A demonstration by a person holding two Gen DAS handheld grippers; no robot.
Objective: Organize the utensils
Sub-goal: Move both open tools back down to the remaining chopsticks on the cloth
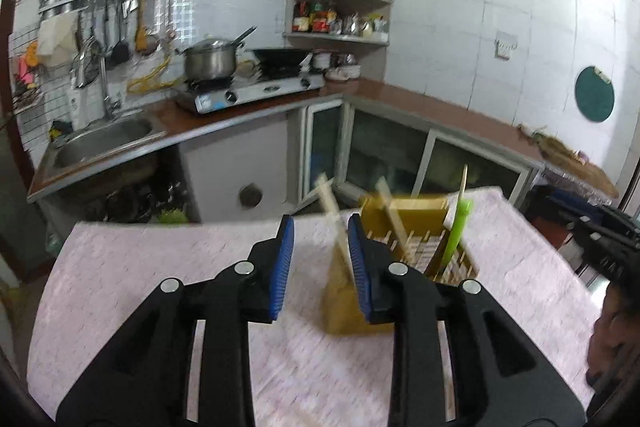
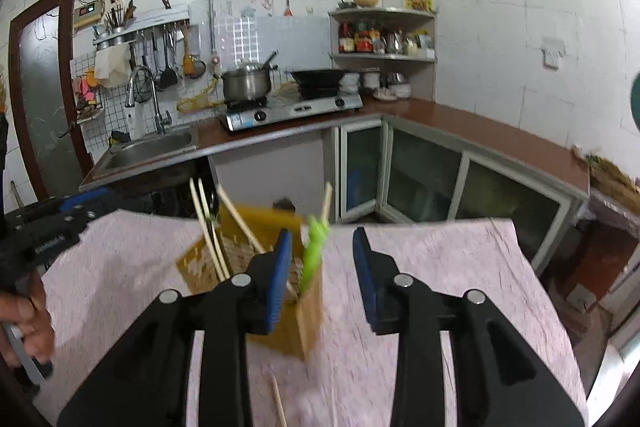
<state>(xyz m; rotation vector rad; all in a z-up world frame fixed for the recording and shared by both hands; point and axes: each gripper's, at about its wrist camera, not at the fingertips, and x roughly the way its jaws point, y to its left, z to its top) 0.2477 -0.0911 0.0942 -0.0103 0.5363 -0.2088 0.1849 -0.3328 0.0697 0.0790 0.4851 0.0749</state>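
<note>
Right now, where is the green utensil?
The green utensil stands in the yellow holder on the pink cloth, at the holder's right side in both views, beside wooden chopsticks leaning to its left.

left gripper [image 1: 320,251] – right gripper [image 2: 322,259], both parted

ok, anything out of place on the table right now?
One stray chopstick lies flat on the pink tablecloth, in front of the yellow utensil holder, while the other chopsticks and the green utensil stand inside it. Both tongs are empty.
</note>
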